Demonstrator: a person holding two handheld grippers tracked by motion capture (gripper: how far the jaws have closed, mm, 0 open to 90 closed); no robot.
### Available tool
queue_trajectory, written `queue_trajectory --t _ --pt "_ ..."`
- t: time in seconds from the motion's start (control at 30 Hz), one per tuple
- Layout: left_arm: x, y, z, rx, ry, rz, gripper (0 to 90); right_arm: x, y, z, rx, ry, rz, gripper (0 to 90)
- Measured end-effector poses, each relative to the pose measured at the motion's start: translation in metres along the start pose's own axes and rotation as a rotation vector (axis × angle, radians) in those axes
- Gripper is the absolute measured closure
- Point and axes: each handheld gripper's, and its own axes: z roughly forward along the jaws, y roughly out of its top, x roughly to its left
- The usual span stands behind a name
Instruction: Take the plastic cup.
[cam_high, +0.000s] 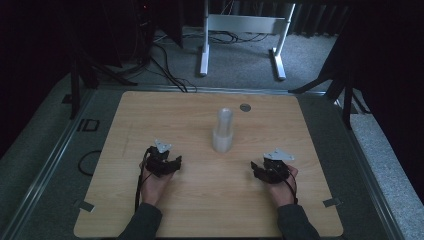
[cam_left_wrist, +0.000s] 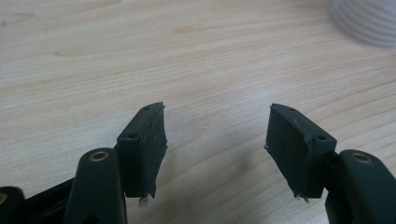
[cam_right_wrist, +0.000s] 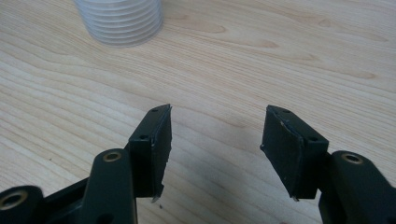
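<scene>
— Position of work item?

— Tall stack of translucent white plastic cups (cam_high: 223, 131) standing upright near the middle of the light wooden table (cam_high: 200, 210), between and beyond both tools. Small grey round disc (cam_high: 244, 107) lying farther back, apart from it.

— Condition of tools?

— Left tongs (cam_high: 172, 161) parted, nothing between the jaws, resting low over bare wood. Right tongs (cam_high: 257, 169) likewise parted and empty. Neither touching the stack.

— Progress?

— Judged at the very start: stack untouched, no cup separated. Approach, grasp and all handling outstanding.
</scene>
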Motion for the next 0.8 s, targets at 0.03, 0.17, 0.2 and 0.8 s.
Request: queue_trajectory --t 0.03,0.17,0.2,0.8 --pt "0.001 0.001 0.000 -0.012 -0.014 -0.002 37.9 0.000 0.000 0.000 0.002 0.002 -0.005 42.0" --pt "0.001 0.007 -0.002 -0.033 -0.089 -0.011 38.2 0.003 0.001 0.000 0.002 0.003 -0.013 41.9" --pt "0.001 0.009 -0.002 -0.033 -0.106 -0.005 38.2 0.004 0.002 0.000 -0.001 0.003 -0.015 41.9" --pt "-0.036 0.056 0.009 -0.110 -0.233 0.174 33.6 0.007 0.030 -0.001 -0.041 0.034 -0.065 41.7"
